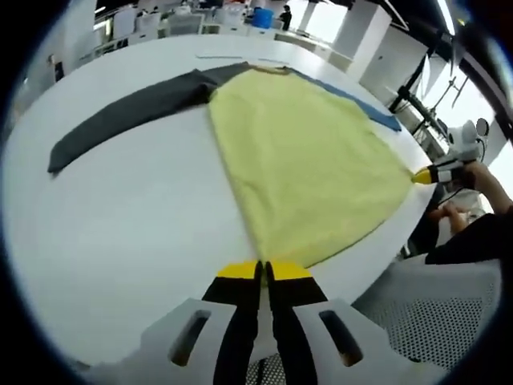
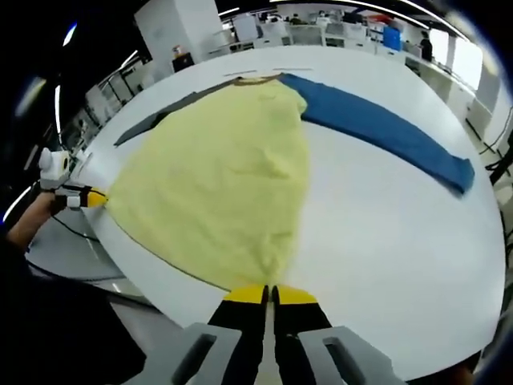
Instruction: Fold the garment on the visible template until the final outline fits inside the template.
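Garment [image 1: 304, 160] lies flat on the white table [image 1: 120, 233], left gripper [image 1: 264, 273] and right gripper [image 2: 269, 295] each clamped on a near hem corner — first fold is starting, needing both corners carried far together.

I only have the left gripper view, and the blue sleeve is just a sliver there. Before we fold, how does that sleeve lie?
Observer: In the right gripper view, the blue sleeve lies flat and stretched out on the white table, angled away from the yellow body.
Operator: Is the right gripper actually clamped on the cloth?
Observer: Yes. Its jaws are shut on a hem corner of the yellow body.
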